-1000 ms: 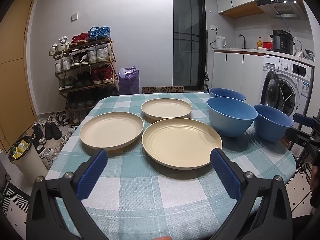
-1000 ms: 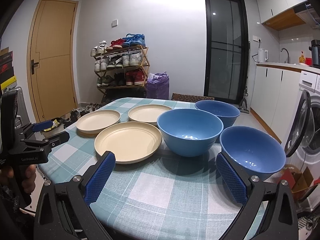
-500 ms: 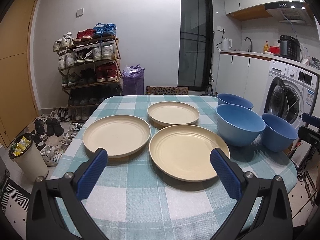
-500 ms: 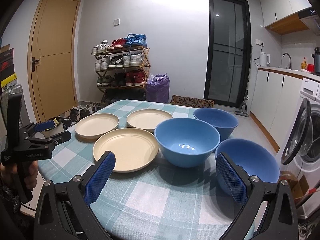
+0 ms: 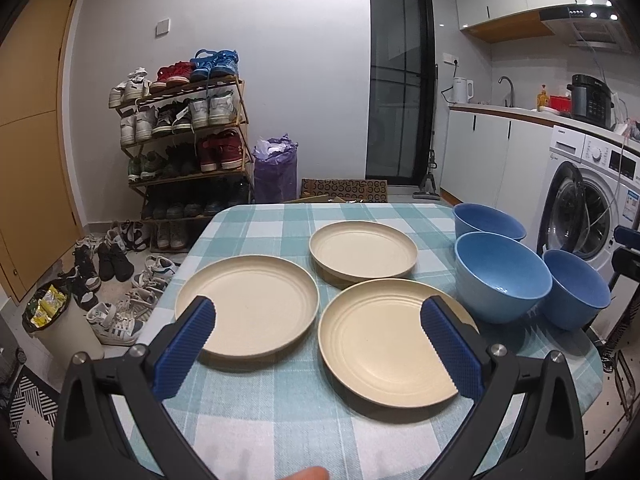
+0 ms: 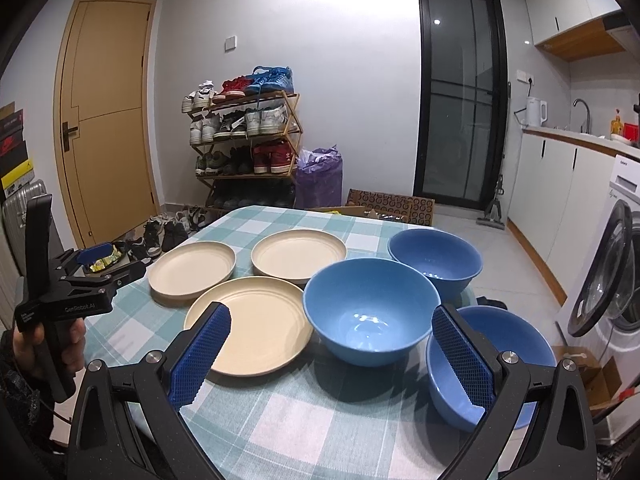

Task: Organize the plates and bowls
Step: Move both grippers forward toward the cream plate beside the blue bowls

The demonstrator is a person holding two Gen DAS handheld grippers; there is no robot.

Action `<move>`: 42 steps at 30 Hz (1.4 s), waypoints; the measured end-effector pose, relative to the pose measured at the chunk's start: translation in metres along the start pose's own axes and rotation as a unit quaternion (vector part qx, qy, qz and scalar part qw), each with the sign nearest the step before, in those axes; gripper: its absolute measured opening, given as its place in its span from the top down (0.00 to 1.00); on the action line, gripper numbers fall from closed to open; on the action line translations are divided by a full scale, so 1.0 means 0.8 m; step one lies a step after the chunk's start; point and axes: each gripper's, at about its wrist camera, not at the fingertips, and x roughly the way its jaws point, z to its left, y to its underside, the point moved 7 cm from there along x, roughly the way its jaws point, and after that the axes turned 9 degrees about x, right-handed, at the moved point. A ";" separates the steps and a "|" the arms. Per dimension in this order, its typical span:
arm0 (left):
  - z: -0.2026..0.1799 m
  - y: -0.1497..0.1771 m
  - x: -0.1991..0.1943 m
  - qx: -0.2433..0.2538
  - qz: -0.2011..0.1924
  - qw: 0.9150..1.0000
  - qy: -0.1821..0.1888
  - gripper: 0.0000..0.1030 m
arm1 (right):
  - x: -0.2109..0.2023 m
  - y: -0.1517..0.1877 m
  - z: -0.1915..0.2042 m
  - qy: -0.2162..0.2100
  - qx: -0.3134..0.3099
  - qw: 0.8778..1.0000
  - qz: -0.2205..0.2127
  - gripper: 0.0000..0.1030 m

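Left hand-held gripper (image 5: 318,334) hovered over the near edge of the table (image 5: 280,412) in the left wrist view, its blue-padded fingers (image 5: 188,346) spread wide and gripping nothing. Three cream plates lay on the teal checked cloth: the left plate (image 5: 248,304) sat behind the left finger, the near plate (image 5: 384,340) lay between the fingers toward the right one, and the far plate (image 5: 363,250) rested beyond both. None of the plates was stacked. Three blue bowls stood upright along the right side of the table: the far bowl (image 5: 488,222), the middle bowl (image 5: 502,276) and the near bowl (image 5: 576,288), close together in a row. A shoe rack (image 5: 184,148) stood against the back wall and a washing machine (image 5: 592,204) beyond the bowls.

Right hand-held gripper (image 6: 330,350) in the right wrist view was likewise wide open and empty, held above the near table edge. The middle bowl (image 6: 370,312) showed between its fingers, the near bowl (image 6: 516,356) partly behind the right finger, and the far bowl (image 6: 436,258) further back. The near plate (image 6: 252,324) lay behind the left finger, just beside the middle bowl. At the left edge, a person's hand (image 6: 38,344) gripped the handle of the left hand-held gripper (image 6: 94,262), off the table's left side.
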 end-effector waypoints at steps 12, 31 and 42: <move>0.015 -0.026 0.037 -0.005 0.007 1.000 -0.015 0.00 | 0.031 -0.060 0.015 -0.007 -0.035 0.999 0.003 0.00; 0.033 -0.081 0.095 0.020 0.016 1.000 -0.013 0.00 | 0.120 -0.141 0.029 -0.035 -0.023 0.998 0.048 0.00; 0.037 -0.098 0.131 0.021 0.039 0.999 -0.001 0.00 | 0.167 -0.181 0.038 -0.023 -0.038 0.997 0.056 0.00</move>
